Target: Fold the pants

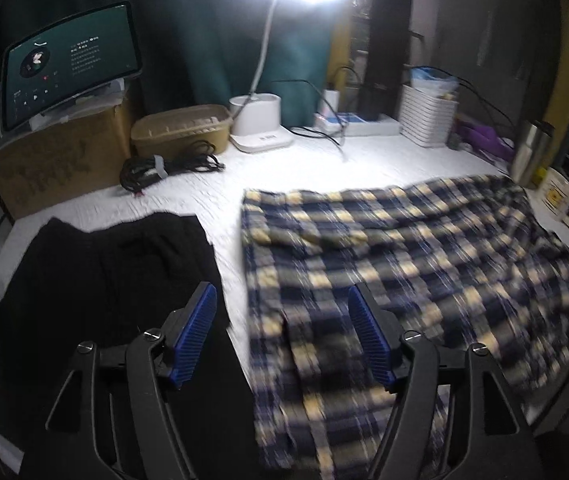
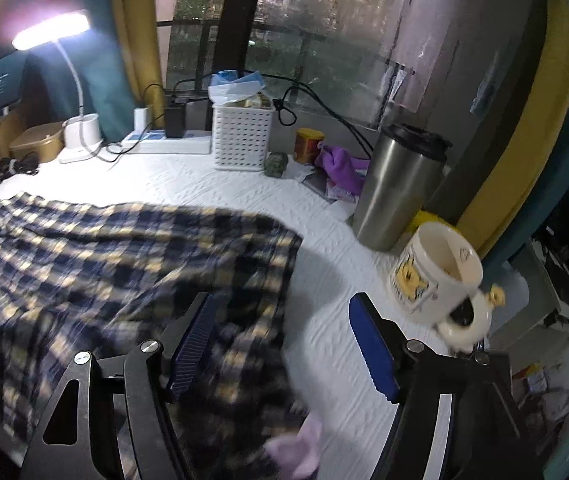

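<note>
Navy-and-yellow plaid pants [image 1: 384,256] lie spread on the white quilted table, waistband toward the left, blurred by motion. They also show in the right wrist view [image 2: 104,264]. My left gripper [image 1: 282,312] is open and empty, hovering over the pants' near left part. My right gripper [image 2: 280,320] is open and empty above the pants' right end, its left pad over the cloth. A black garment [image 1: 104,280] lies folded to the left of the plaid pants.
A steel tumbler [image 2: 396,188] and a white mug [image 2: 436,272] stand at the right edge. A white basket [image 2: 240,136], lamp base [image 1: 254,120], tan box [image 1: 182,128], cable bundle [image 1: 164,168] and tablet [image 1: 68,60] on a cardboard box line the back.
</note>
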### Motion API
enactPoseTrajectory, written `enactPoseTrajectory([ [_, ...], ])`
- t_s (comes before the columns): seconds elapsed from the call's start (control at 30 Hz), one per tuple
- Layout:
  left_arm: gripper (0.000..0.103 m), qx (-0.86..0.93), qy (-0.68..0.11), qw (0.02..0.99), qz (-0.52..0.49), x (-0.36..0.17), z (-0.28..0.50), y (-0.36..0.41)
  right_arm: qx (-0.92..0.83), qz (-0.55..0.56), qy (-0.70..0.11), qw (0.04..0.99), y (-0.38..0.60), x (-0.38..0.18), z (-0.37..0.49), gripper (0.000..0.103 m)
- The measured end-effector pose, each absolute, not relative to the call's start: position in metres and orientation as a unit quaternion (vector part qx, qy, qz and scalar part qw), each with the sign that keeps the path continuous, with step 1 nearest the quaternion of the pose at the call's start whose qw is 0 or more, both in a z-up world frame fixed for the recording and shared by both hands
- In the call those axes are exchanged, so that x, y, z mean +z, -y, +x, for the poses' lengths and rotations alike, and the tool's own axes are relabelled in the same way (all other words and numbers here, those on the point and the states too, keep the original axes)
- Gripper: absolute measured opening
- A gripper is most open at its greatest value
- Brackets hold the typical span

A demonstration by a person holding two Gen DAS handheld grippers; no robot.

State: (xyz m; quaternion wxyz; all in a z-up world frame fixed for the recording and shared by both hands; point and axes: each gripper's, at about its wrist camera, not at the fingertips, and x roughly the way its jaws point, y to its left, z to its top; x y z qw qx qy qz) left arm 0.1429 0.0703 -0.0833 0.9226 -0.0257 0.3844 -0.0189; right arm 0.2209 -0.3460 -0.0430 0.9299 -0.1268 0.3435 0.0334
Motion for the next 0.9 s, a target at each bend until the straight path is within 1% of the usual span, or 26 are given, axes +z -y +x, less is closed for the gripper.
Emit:
enactPoseTrajectory([
  [0.27, 0.069, -0.053, -0.384, 0.922, -0.019, -0.094, 0.095, -0.054, 0.050, -0.121, -0.346, 0.929, 0.325, -0.055, 0.175, 0.072],
  [0.57, 0.069, -0.070, -0.380, 0.922, -0.025, -0.097, 0.059, -0.046, 0.067, -0.114, -0.350, 0.927, 0.308, -0.067, 0.133, 0.073],
  [0.77, 0.070, -0.085, -0.385, 0.919, -0.031, -0.102, 0.047, -0.032, 0.072, -0.090, -0.363, 0.925, 0.306, -0.079, 0.114, 0.073],
  [0.9, 0.071, -0.108, -0.395, 0.912, -0.009, -0.110, 0.038, -0.012, 0.102, -0.088, -0.372, 0.918, 0.286, -0.091, 0.101, 0.073],
])
